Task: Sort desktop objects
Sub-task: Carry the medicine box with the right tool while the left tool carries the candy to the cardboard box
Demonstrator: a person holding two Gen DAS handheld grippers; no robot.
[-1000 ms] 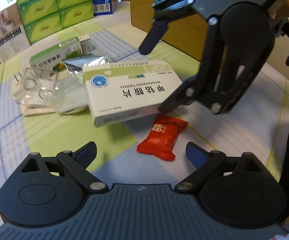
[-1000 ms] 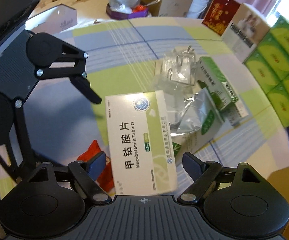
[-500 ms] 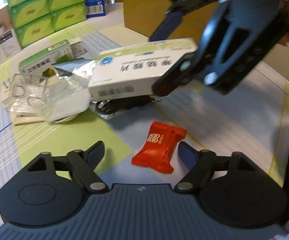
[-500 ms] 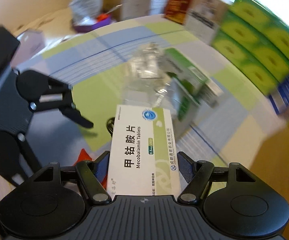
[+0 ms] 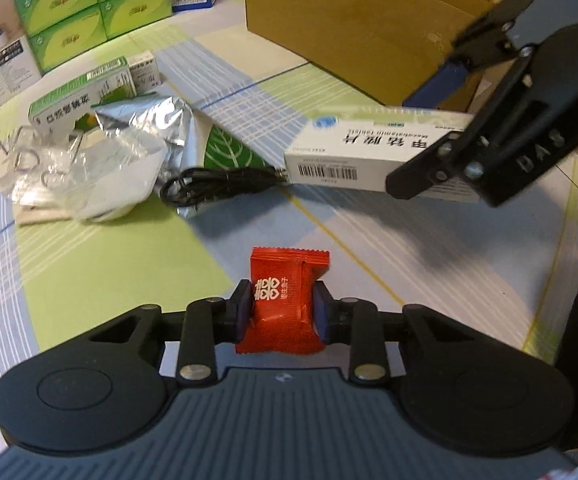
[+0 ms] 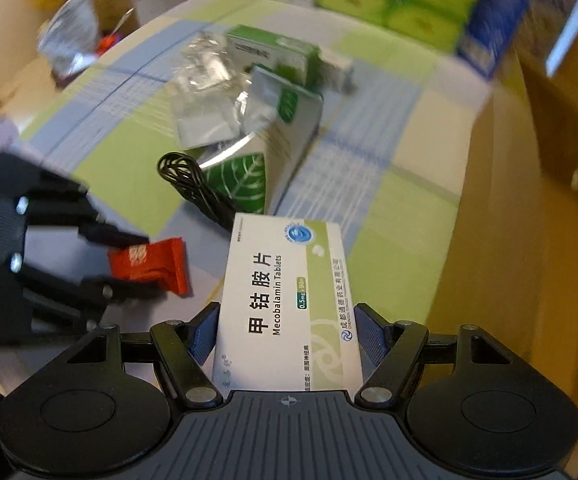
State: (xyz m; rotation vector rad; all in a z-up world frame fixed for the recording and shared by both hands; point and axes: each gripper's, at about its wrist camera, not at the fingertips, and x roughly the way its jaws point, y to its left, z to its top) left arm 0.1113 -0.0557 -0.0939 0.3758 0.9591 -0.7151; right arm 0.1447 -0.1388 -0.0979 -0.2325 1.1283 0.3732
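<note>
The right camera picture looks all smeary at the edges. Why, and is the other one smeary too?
Right wrist view: motion blur smears the green boxes and cardboard box; the held tablet box stays sharp. Left wrist view: mostly crisp, the red candy clear, only the right gripper slightly blurred.

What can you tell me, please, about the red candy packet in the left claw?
The candy packet is a small pillow-shaped wrapper of glossy red film with crimped, saw-toothed ends and a white printed emblem beside small characters. It lies level, its long axis pointing away from the camera, pinched at its middle between the left claw's two pads. Whether it touches the checked tablecloth cannot be told.
</note>
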